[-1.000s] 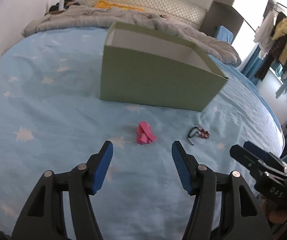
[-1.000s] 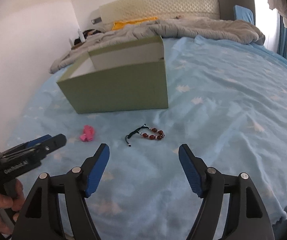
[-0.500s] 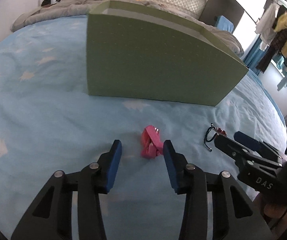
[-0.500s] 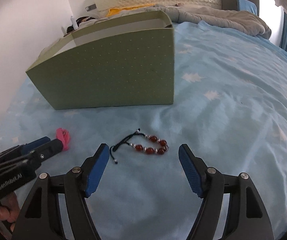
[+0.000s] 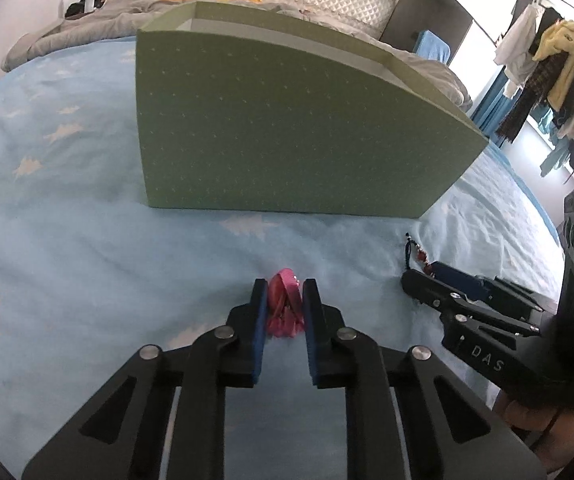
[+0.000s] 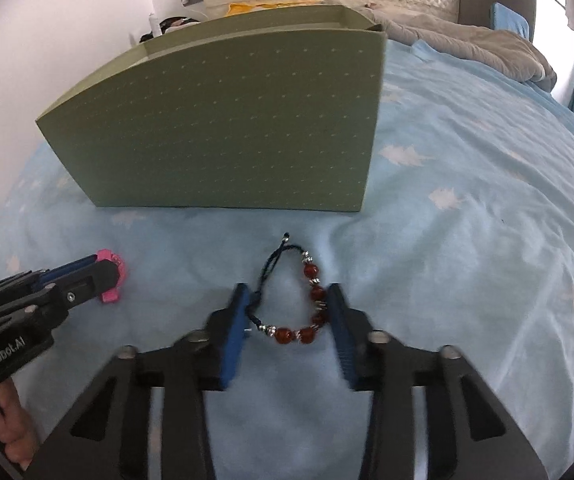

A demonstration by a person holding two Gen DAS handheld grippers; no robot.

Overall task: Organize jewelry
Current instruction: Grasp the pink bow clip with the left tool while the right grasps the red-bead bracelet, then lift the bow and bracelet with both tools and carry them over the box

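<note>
While left tongs close on pink piece; right tongs close round bracelet.

The green box's interior was hidden behind its front wall; clothes at upper right were blurred.

Both wrist cameras look forward and down along their claws, close over the bed, sharing the green box ahead, and each catches the other claw at its inner edge.
</note>
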